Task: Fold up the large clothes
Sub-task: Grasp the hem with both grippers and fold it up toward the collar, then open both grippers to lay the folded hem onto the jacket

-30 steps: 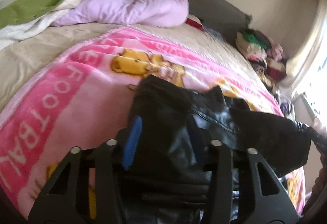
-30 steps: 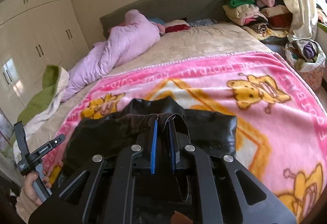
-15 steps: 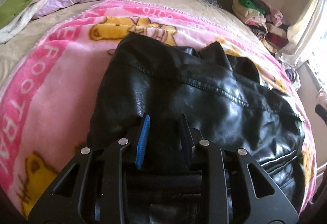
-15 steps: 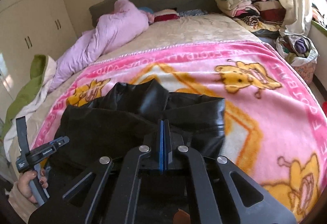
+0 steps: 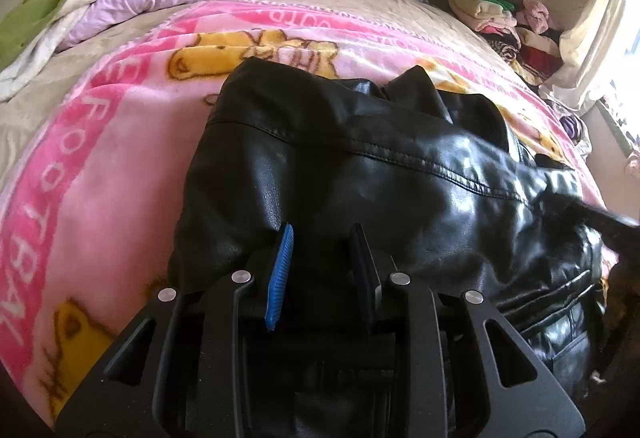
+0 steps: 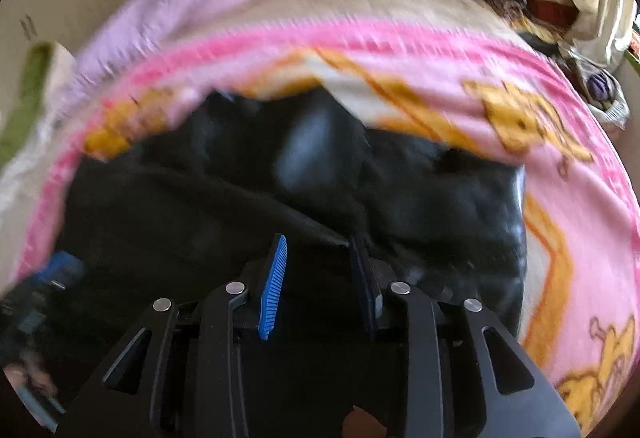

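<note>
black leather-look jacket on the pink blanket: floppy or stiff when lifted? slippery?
The glossy black leather-look jacket probably drapes but holds bulky folds, judging by its rounded creases. Its shiny surface suggests it may slip between pads. Likely heavy for its size, given the thick layered seams.

glossy black leather jacket [image 5: 400,174]; fleecy matt pink blanket [image 5: 112,174]
</note>
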Motion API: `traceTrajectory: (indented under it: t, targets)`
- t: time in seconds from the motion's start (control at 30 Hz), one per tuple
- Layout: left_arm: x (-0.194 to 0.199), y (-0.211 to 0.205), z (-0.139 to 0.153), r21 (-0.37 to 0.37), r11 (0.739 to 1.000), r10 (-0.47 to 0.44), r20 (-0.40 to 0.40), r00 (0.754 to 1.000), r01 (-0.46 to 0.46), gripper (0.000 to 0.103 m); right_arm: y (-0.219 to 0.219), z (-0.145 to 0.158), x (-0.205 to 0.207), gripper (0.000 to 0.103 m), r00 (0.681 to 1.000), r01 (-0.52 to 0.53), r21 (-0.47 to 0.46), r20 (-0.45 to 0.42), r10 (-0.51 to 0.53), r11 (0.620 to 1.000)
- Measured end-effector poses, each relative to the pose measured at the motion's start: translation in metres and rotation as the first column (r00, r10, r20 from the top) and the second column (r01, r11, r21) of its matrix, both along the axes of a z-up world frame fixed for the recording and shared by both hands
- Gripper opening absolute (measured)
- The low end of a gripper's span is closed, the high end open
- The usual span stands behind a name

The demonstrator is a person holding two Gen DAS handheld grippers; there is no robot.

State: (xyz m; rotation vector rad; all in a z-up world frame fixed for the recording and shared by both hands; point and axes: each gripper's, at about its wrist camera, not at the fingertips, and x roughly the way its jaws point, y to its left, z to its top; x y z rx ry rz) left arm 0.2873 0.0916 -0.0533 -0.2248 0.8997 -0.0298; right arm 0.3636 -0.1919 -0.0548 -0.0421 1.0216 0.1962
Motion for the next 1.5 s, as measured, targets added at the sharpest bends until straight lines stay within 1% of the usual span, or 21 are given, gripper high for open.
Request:
traceTrajectory:
  t: [0.03, 0.13, 0.23, 0.3, 0.33, 0.37, 0.4, 0.43, 0.53, 0.63, 0.67, 0.8, 0.87, 0.97, 1.0, 1.1, 1.2, 1.33, 1.4, 1.43, 1.5]
  targets:
    - [0.001, -0.001, 0.000, -0.006, 1.000, -0.009, -0.002, 1.000, 0.009, 0.021, -0.001, -0.006, -0.001, 0.027, 1.000, -0.008, -0.017, 0.000, 0.008, 1.000]
    - [0.001, -0.005, 0.000, 0.024, 1.000, -0.017, -0.002, 1.000, 0.017, 0.021, -0.001, -0.011, -0.005, 0.027, 1.000, -0.013, -0.024, 0.024, 0.013, 1.000]
    - [0.000, -0.004, 0.001, 0.016, 1.000, -0.020, -0.002, 1.000, 0.020, 0.021, 0.000, -0.011, -0.005, 0.027, 0.999, -0.006, -0.031, 0.036, 0.007, 1.000]
    - [-0.001, -0.002, 0.004, 0.009, 1.000, -0.019, 0.004, 1.000, 0.019, 0.022, -0.001, -0.002, -0.010, 0.029, 0.999, 0.000, 0.003, 0.050, 0.000, 1.000]
    - [-0.002, -0.002, 0.006, 0.009, 1.000, -0.019, 0.008, 1.000, 0.019, 0.023, -0.003, 0.006, -0.016, 0.034, 0.998, -0.004, 0.042, 0.068, 0.001, 0.999]
    - [-0.003, -0.001, 0.010, -0.001, 1.000, -0.025, 0.019, 1.000, 0.025, 0.028, -0.004, 0.013, -0.021, 0.041, 0.996, -0.013, 0.068, 0.087, 0.007, 0.998]
    - [-0.004, 0.000, 0.013, -0.015, 0.999, -0.028, 0.031, 0.999, 0.028, 0.035, -0.004, 0.021, -0.030, 0.043, 0.993, -0.026, 0.088, 0.115, 0.016, 0.996]
    - [-0.006, 0.001, 0.016, -0.025, 0.999, -0.027, 0.040, 0.999, 0.028, 0.039, -0.004, 0.027, -0.035, 0.047, 0.991, -0.038, 0.092, 0.131, 0.026, 0.995]
    - [-0.011, -0.002, 0.025, -0.027, 0.999, -0.035, 0.067, 0.997, 0.037, 0.046, 0.000, 0.039, -0.052, 0.051, 0.983, -0.085, 0.092, 0.168, 0.068, 0.992]
    - [-0.016, -0.007, 0.029, -0.020, 0.998, -0.054, 0.081, 0.995, 0.056, 0.062, 0.001, 0.041, -0.063, 0.058, 0.981, -0.110, 0.096, 0.172, 0.092, 0.989]
    - [-0.017, -0.008, 0.030, -0.014, 0.998, -0.058, 0.085, 0.995, 0.060, 0.068, 0.002, 0.041, -0.066, 0.059, 0.980, -0.117, 0.094, 0.173, 0.099, 0.989]
    - [-0.019, -0.012, 0.032, -0.003, 0.997, -0.076, 0.089, 0.993, 0.077, 0.078, 0.006, 0.036, -0.080, 0.059, 0.981, -0.130, 0.088, 0.159, 0.115, 0.988]
    - [-0.019, -0.013, 0.029, -0.001, 0.996, -0.083, 0.075, 0.994, 0.084, 0.078, 0.006, 0.030, -0.084, 0.063, 0.982, -0.132, 0.085, 0.146, 0.119, 0.988]
    - [-0.017, -0.018, 0.021, 0.019, 0.995, -0.098, 0.035, 0.995, 0.097, 0.078, 0.006, 0.020, -0.087, 0.063, 0.987, -0.122, 0.043, 0.113, 0.116, 0.992]
    - [-0.016, -0.019, 0.019, 0.028, 0.994, -0.103, 0.025, 0.994, 0.102, 0.078, 0.006, 0.014, -0.087, 0.063, 0.991, -0.108, 0.012, 0.085, 0.107, 0.994]
    - [-0.014, -0.022, 0.014, 0.048, 0.993, -0.110, 0.001, 0.994, 0.109, 0.078, 0.007, 0.002, -0.087, 0.063, 0.995, -0.091, -0.016, 0.047, 0.092, 0.996]
    - [-0.015, -0.023, 0.013, 0.058, 0.992, -0.113, -0.001, 0.994, 0.113, 0.078, 0.006, -0.002, -0.087, 0.063, 0.996, -0.076, 0.001, 0.045, 0.076, 0.997]
    - [-0.019, -0.023, 0.018, 0.045, 0.993, -0.111, 0.008, 0.994, 0.111, 0.078, 0.002, 0.012, -0.096, 0.064, 0.994, -0.074, 0.045, 0.086, 0.070, 0.996]
    - [-0.021, -0.023, 0.021, 0.045, 0.993, -0.112, 0.014, 0.994, 0.112, 0.080, -0.003, 0.018, -0.099, 0.068, 0.993, -0.072, 0.077, 0.097, 0.064, 0.994]
    - [-0.022, -0.024, 0.022, 0.044, 0.993, -0.115, 0.018, 0.993, 0.114, 0.081, -0.006, 0.021, -0.101, 0.074, 0.993, -0.066, 0.095, 0.103, 0.056, 0.993]
    - [-0.024, -0.026, 0.024, 0.044, 0.992, -0.119, 0.023, 0.993, 0.118, 0.088, -0.011, 0.027, -0.105, 0.079, 0.993, -0.051, 0.110, 0.114, 0.038, 0.993]
